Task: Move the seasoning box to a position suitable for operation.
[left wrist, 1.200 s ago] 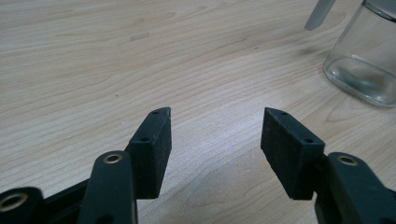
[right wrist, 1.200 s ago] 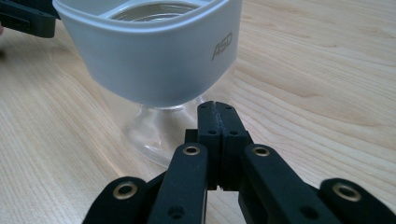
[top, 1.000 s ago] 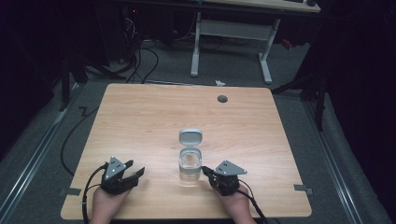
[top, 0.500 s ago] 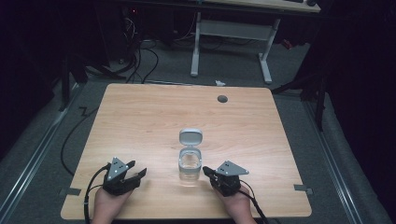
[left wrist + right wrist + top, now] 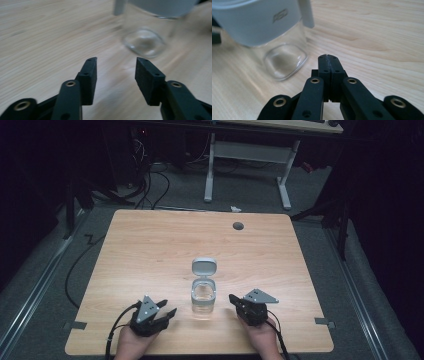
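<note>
You are at the approach: the clear jar (image 5: 204,296), its grey lid hinged open behind it, stands at lower centre of the high view between your grippers, touched by neither. Your left gripper (image 5: 115,68) has just been closing partway, nothing between its jaws, with the jar at upper right of its view. Your right gripper (image 5: 329,60) is pressed shut on nothing beside the jar; I judge you next must bring the left jaws round the glass wall.
</note>
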